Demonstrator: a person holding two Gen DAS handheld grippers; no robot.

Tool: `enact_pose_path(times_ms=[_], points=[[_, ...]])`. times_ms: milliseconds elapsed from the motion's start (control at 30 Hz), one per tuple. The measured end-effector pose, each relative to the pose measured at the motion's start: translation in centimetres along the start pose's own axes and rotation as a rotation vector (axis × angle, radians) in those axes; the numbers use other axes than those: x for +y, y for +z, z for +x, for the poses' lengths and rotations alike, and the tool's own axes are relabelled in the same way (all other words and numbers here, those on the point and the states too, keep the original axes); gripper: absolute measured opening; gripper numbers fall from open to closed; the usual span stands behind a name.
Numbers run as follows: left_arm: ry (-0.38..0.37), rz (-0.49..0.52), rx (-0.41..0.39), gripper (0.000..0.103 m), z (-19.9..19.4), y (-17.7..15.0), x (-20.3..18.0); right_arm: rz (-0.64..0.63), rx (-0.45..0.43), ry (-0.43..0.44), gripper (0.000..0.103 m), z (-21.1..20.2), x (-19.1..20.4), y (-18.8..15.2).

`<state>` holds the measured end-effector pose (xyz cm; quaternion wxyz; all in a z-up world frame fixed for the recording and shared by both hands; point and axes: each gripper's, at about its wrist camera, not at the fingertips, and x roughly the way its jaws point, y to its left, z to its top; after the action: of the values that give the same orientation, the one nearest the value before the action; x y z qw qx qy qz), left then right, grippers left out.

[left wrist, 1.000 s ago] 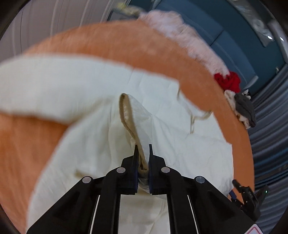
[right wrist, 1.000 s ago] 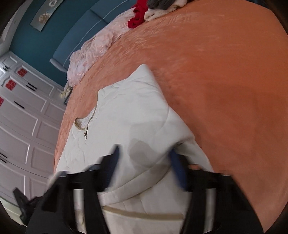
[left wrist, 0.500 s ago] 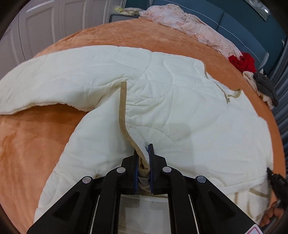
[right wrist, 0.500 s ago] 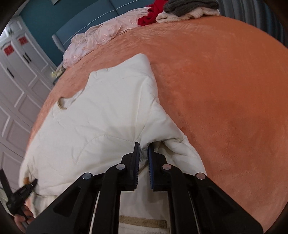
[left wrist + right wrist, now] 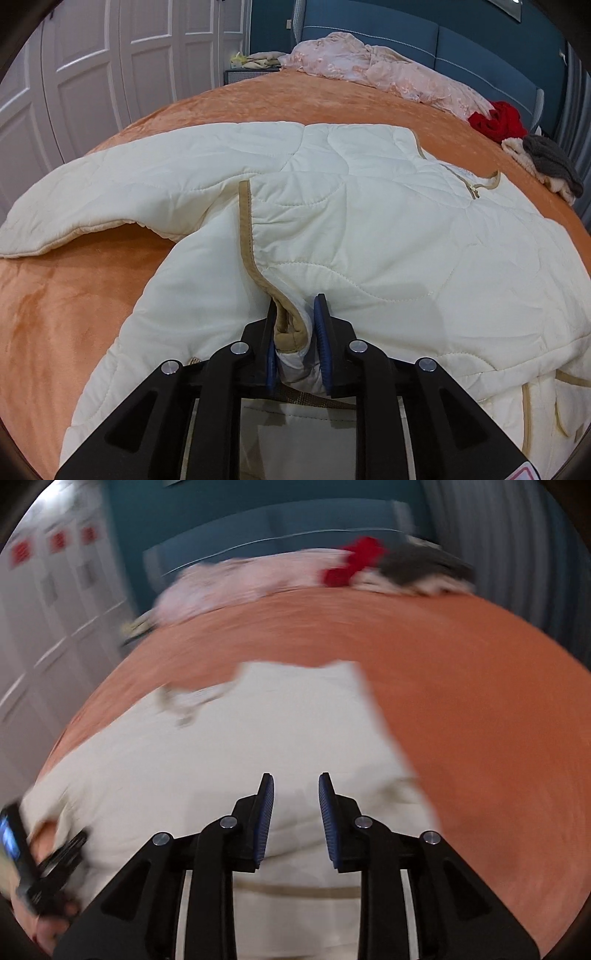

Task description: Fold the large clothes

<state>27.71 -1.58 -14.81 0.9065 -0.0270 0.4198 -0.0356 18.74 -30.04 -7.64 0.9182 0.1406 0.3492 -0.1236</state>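
Pinching the tan-trimmed edge of the cream quilted jacket [image 5: 369,229], your left claw [image 5: 295,325] sits low over it on the orange bed [image 5: 55,314]; your right claw [image 5: 296,805] hovers spread above the jacket.

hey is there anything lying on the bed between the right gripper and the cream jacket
Nothing visible. The right gripper hangs open directly over the cream jacket, with only jacket fabric seen between its fingers. The view is motion-blurred, so small items could be missed.
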Motion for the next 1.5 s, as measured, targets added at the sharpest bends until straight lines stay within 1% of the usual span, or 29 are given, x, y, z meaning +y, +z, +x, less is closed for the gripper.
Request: enact_pose_path(times_ms=[33, 100, 133, 200, 233, 300, 367, 500, 700, 767, 833, 867, 900, 933, 967, 1000, 1033, 1067, 1100, 1133, 1167, 1233, 1267, 1300, 1333, 1367, 1400, 1433, 1500], points=[[-0.006, -0.006, -0.001, 0.019, 0.0, 0.0, 0.1, -0.06, 0.02, 0.027, 0.025, 0.5, 2.2, -0.1], [-0.019, -0.016, -0.001, 0.019, 0.0, 0.1, 0.3, -0.129, 0.041, 0.07, 0.024, 1.7, 5.4, -0.5], [-0.025, -0.022, -0.002, 0.02, 0.0, 0.1, 0.4, -0.151, 0.061, 0.077, 0.024, 2.8, 6.7, -1.0], [-0.039, -0.033, -0.002, 0.02, 0.1, 0.2, 0.7, -0.146, 0.105, 0.088, 0.024, 4.8, 7.9, -1.8], [-0.041, -0.035, -0.003, 0.02, 0.0, 0.1, 0.7, -0.134, 0.132, 0.086, 0.024, 6.0, 8.0, -2.4], [-0.041, -0.033, -0.007, 0.02, 0.1, 0.1, 0.6, -0.123, 0.151, 0.069, 0.023, 7.4, 8.0, -3.6], [-0.037, -0.026, -0.014, 0.021, 0.1, -0.1, 0.4, -0.107, 0.139, 0.087, 0.023, 7.8, 7.5, -4.2], [-0.032, -0.024, -0.028, 0.022, 0.2, -0.3, 0.2, -0.092, 0.132, 0.107, 0.023, 8.2, 7.2, -4.3], [-0.028, -0.021, -0.032, 0.023, 0.4, -0.5, 0.2, -0.139, 0.102, 0.059, 0.023, 8.1, 8.2, -5.6], [-0.043, -0.032, -0.024, 0.023, 0.3, -0.4, 0.4, -0.151, 0.102, 0.046, 0.023, 8.2, 8.5, -5.6], [-0.095, -0.075, 0.003, 0.024, -0.1, 0.2, 1.2, -0.158, 0.108, 0.038, 0.024, 8.2, 8.6, -5.5], [-0.16, -0.125, 0.022, 0.026, -0.7, 0.8, 2.4, -0.16, 0.109, 0.036, 0.024, 8.2, 8.6, -5.5], [-0.195, -0.158, 0.029, 0.029, -1.2, 1.1, 3.2, -0.163, 0.109, 0.032, 0.024, 8.1, 8.6, -5.5], [-0.221, -0.217, 0.026, 0.031, -2.2, 1.6, 4.9, -0.165, 0.109, 0.031, 0.024, 8.1, 8.6, -5.5], [-0.219, -0.276, 0.003, 0.033, -3.5, 2.1, 6.8, -0.166, 0.108, 0.028, 0.024, 8.1, 8.7, -5.5], [-0.213, -0.331, -0.023, 0.043, -4.7, 2.6, 9.1, -0.168, 0.108, 0.026, 0.024, 8.0, 8.7, -5.5], [-0.194, -0.371, -0.036, 0.059, -5.5, 2.9, 10.9, -0.172, 0.106, 0.021, 0.024, 8.0, 8.8, -5.5], [-0.152, -0.423, -0.056, 0.064, -6.4, 3.3, 13.6, -0.175, 0.105, 0.017, 0.024, 7.9, 8.9, -5.5], [-0.122, -0.456, -0.07, 0.066, -6.9, 3.5, 15.5, -0.18, 0.104, 0.011, 0.024, 7.9, 9.0, -5.5], [-0.087, -0.497, -0.074, 0.066, -7.2, 3.8, 18.4, -0.189, 0.097, -0.004, 0.024, 7.8, 9.2, -5.5], [-0.059, -0.544, -0.059, 0.066, -7.1, 4.1, 21.7, -0.21, 0.088, -0.03, 0.024, 7.6, 9.6, -5.5], [-0.006, -0.634, -0.03, 0.066, -6.4, 4.1, 26.5, -0.26, 0.07, -0.089, 0.026, 7.2, 10.8, -5.8], [0.008, -0.699, -0.013, 0.066, -5.8, 4.0, 29.4, -0.275, 0.064, -0.107, 0.027, 7.1, 11.1, -5.9], [0.014, -0.744, -0.004, 0.066, -5.4, 3.8, 31.3, -0.278, 0.061, -0.113, 0.028, 7.1, 11.1, -5.9], [0.029, -0.808, 0.011, 0.066, -4.7, 3.6, 33.7, -0.268, 0.06, -0.111, 0.029, 6.9, 11.0, -5.8], [0.029, -0.868, 0.019, 0.066, -4.0, 3.3, 35.9, -0.256, 0.058, -0.108, 0.031, 6.8, 10.8, -5.7], [0.018, -0.896, 0.014, 0.066, -3.7, 3.2, 36.8, -0.238, 0.045, -0.117, 0.033, 6.4, 10.5, -5.7], [-0.005, -0.926, -0.01, 0.066, -3.4, 3.3, 37.8, -0.223, 0.027, -0.139, 0.033, 5.7, 10.3, -5.7], [0.007, -0.923, -0.023, 0.065, -3.1, 4.1, 38.3, -0.201, 0.001, -0.145, 0.034, 4.3, 10.0, -5.8]])
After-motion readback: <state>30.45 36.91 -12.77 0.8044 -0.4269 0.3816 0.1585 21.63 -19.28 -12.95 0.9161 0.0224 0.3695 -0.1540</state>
